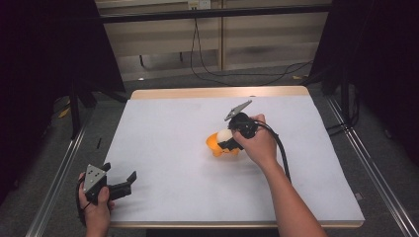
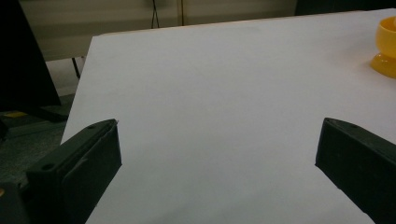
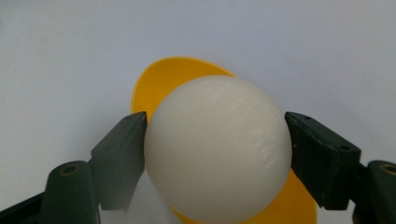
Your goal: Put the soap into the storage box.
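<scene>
Where the white tabletop (image 1: 168, 148) reaches mid-span, the right gripper (image 3: 217, 140) clamps a white ball (image 3: 217, 149) just above an orange cup (image 1: 215, 144). Left gripper (image 1: 126, 182): jaws spread wide, holding nothing, near the tabletop's front-left corner.

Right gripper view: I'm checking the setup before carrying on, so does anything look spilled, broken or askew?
Nothing stands out. The right gripper is shut on a smooth white ball, which looks intact, just above a yellow plastic egg cup standing upright on the white table. No spill or crack shows.
</scene>
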### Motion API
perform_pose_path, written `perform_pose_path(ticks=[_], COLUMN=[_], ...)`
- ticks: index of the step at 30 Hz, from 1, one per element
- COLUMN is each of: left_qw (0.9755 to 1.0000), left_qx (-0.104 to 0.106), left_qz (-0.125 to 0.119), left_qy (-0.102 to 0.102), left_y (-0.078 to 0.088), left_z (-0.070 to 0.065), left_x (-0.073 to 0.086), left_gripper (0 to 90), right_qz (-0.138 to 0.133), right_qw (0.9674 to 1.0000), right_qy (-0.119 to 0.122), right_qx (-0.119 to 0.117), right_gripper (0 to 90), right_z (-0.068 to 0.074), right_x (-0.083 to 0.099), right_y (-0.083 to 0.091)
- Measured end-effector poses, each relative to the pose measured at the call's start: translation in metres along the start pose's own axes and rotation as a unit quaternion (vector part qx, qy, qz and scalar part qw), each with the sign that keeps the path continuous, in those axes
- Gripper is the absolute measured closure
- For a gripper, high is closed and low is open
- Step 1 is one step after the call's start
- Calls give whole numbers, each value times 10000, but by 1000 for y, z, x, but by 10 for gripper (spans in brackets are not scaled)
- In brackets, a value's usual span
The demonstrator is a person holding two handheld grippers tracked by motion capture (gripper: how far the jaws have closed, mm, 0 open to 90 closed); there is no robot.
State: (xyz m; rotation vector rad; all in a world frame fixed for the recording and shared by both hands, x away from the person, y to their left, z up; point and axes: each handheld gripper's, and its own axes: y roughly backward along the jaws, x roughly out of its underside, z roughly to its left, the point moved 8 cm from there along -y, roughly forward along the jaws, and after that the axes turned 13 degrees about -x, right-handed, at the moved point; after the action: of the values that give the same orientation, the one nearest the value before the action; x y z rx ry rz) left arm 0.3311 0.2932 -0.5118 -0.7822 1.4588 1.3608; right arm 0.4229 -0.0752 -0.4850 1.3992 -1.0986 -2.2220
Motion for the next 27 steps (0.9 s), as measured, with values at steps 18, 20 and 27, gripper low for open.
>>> perform_pose_path(ticks=[18,20,27], left_qw=[10000,10000,10000], left_qx=[-4,-4,-6], left_qz=[-8,-12,-12], left_qy=[-1,5,-15], left_y=[0,0,0], left_z=[0,0,0], left_x=[0,0,0], left_gripper=[0,0,0], right_qz=[-286,-341,-463], right_qw=[9996,9994,9989], right_qy=[76,25,15], right_qx=[-3,-47,-51], right_gripper=[308,292,248], right_z=[1,2,3], right_x=[-6,-4,1], right_y=[10,11,20])
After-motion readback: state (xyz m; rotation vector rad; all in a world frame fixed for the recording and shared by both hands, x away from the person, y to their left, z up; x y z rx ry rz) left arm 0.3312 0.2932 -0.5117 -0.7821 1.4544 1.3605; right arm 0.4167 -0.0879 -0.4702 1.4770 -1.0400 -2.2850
